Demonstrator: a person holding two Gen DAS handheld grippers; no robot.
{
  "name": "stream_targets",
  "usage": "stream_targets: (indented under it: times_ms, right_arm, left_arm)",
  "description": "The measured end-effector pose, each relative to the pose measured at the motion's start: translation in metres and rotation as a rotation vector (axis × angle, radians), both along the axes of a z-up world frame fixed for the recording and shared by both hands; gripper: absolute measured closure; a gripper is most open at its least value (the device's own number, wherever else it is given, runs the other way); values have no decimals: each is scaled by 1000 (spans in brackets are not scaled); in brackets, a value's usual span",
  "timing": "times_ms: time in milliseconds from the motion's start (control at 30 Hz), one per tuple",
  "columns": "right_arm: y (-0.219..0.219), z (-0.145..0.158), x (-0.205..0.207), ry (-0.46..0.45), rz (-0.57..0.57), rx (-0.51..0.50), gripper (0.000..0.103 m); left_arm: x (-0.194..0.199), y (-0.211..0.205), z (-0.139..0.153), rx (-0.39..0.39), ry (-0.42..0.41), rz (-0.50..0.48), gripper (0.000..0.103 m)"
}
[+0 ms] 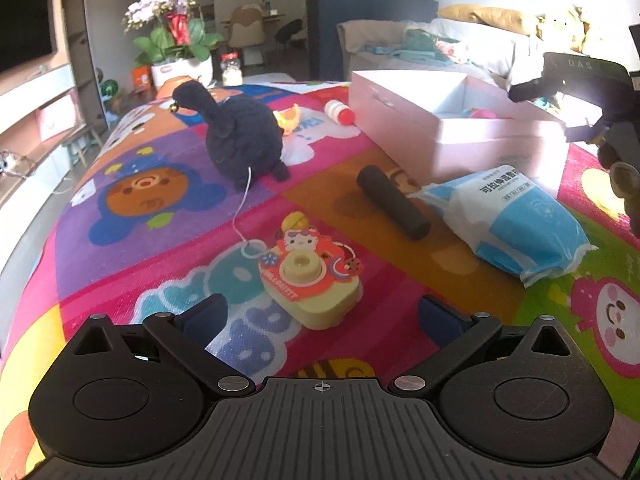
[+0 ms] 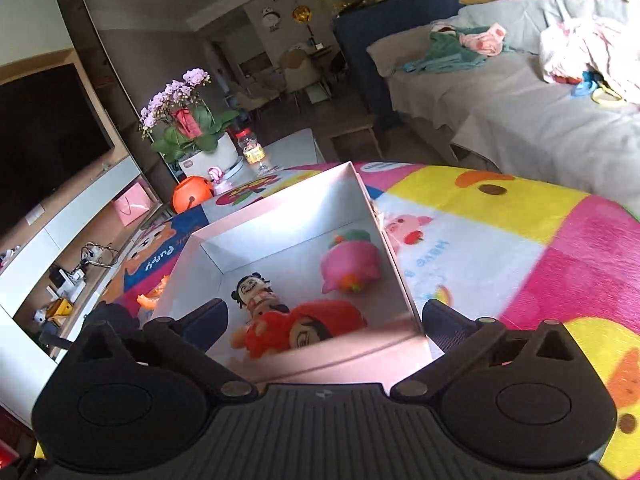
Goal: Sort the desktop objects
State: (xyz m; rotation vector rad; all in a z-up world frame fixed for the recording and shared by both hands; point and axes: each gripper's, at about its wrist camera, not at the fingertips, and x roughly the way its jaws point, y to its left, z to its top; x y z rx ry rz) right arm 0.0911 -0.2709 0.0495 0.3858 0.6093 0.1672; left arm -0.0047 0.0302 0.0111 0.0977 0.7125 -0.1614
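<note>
The right tongs (image 2: 324,316) stand wide and empty above the near wall of the pink box (image 2: 280,216), where a red doll (image 2: 308,328), a pink toy (image 2: 350,266) and a dark-haired figure (image 2: 256,294) already lie; the left tongs (image 1: 320,312) are wide and empty too, low over the colourful mat (image 1: 160,216) on the tabletop, with the toy camera (image 1: 310,280) just ahead between the fingers. The camera looks like light, rigid plastic, probably a little slick; I would pinch its flat body sides, not the round lens or thin cord; the black plush (image 1: 240,136), soft, would squash anywhere, and the wipes pack (image 1: 516,220) would give.
</note>
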Motion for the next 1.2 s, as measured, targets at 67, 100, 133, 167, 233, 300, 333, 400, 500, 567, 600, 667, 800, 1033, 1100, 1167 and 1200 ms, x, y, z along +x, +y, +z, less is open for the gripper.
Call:
stream_targets:
  times_ms: [67, 100, 133, 167, 233, 300, 333, 400, 500, 567, 600, 667, 800, 1033, 1100, 1167, 1200]
  right_arm:
    - [4, -1, 4, 1, 76, 42, 0]
    - [7, -1, 4, 4, 116, 64, 0]
    - [12, 1, 1, 2, 126, 55, 0]
    - [17, 3, -6, -17, 117, 18, 0]
    - [28, 13, -26, -70, 164, -47, 0]
    - [38, 18, -46, -84, 243, -73, 0]
    - [45, 18, -56, -67, 308, -83, 0]
    - [61, 13, -74, -46, 395, -127, 0]
    - [86, 0, -96, -23, 484, -264, 0]
    - [100, -8, -107, -40, 507, -400, 0]
    - [104, -11, -111, -69, 484, -482, 0]
    - [104, -12, -113, -124, 383, -607, 0]
    - [72, -10, -100, -34, 281, -457, 0]
    - [32, -26, -108, 50, 225, -204, 0]
    - [28, -29, -110, 44, 211, -177, 0]
    - [26, -29, -108, 42, 199, -151, 0]
    - [25, -30, -106, 50, 199, -136, 0]
  left_arm:
    - [2, 0, 0, 1, 7, 2, 0]
    - [2, -1, 0, 5, 7, 3, 0]
    - [2, -2, 0, 10, 5, 2, 0]
    - [2, -2, 1, 14, 2, 1, 0]
    - [1, -3, 1, 18, -2, -1, 0]
    - [2, -4, 1, 16, -4, -2, 0]
    - [2, -4, 1, 14, -5, -1, 0]
    - [3, -5, 3, 14, -12, 5, 0]
    - [5, -4, 8, 7, -28, 12, 0]
    - [5, -6, 12, 5, -42, 9, 0]
    - [4, -6, 14, 6, -48, 5, 0]
    - [5, -8, 17, -1, -51, -8, 0]
    - [15, -18, 26, -12, -82, -103, 0]
    - [83, -35, 25, -56, -22, -365, 0]
    - [103, -35, 20, -111, 24, -374, 0]
    - [115, -32, 15, -162, 58, -376, 0]
    - [119, -30, 13, -183, 74, -374, 0]
